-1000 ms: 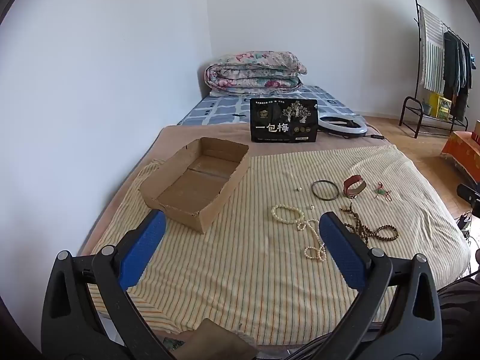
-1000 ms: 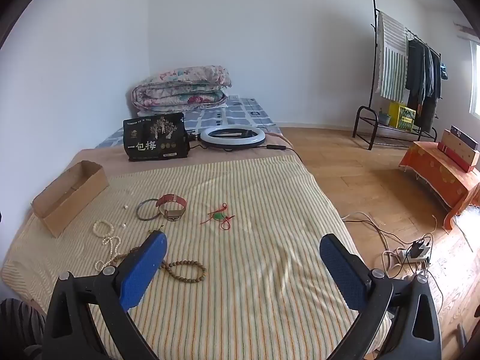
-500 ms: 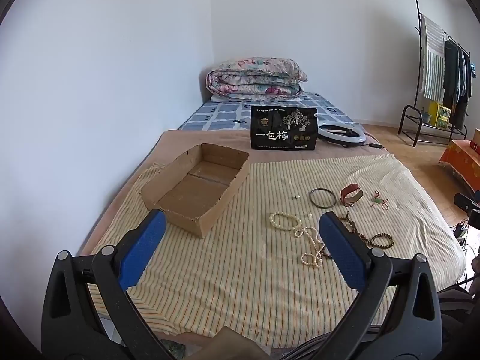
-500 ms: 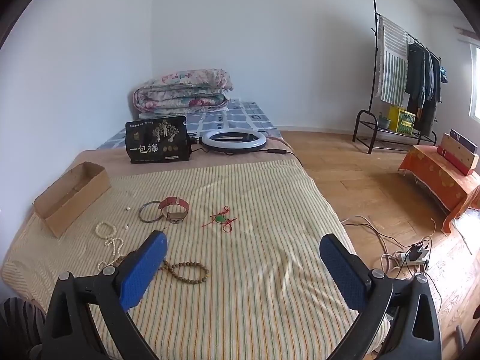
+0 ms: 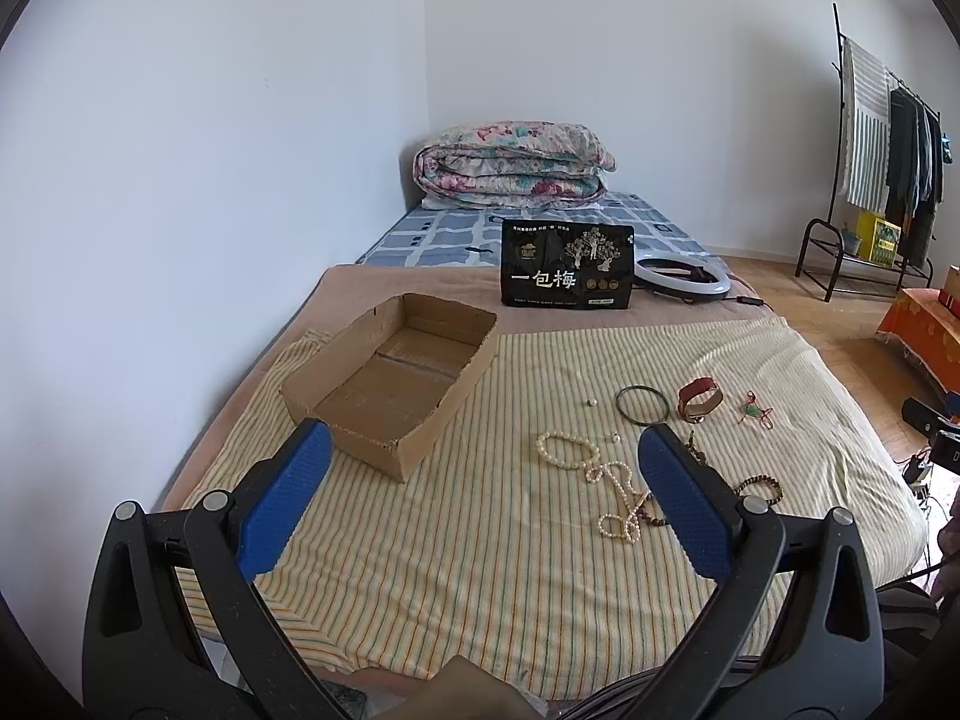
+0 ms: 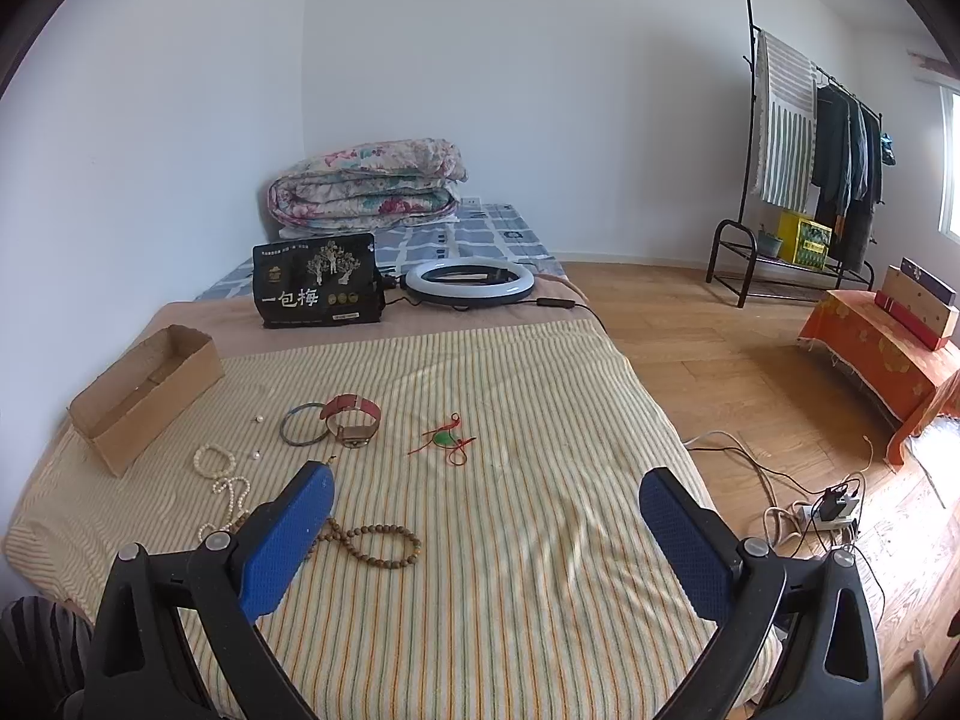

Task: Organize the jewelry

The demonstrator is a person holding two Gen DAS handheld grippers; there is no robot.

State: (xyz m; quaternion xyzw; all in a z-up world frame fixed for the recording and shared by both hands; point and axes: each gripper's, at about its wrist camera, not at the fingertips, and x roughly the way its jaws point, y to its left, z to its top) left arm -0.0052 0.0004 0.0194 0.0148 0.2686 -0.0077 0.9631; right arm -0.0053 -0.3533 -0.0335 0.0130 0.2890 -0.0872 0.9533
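Blue-padded fingers (image 5: 288,498) of both grippers are held spread and unladen above scattered jewelry, the white pearl strand (image 5: 606,480) lying beside the shallow brown cardboard box (image 5: 393,372), where snagging could be caused by tangled beads.

black pouch (image 5: 567,264) printed "一包梅" (smaller print unreadable)

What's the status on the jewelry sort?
Left gripper and right gripper open, holding nothing. Cardboard box holds no jewelry; pearl strand, bangle, watch on the bedspread. Nothing blocking.
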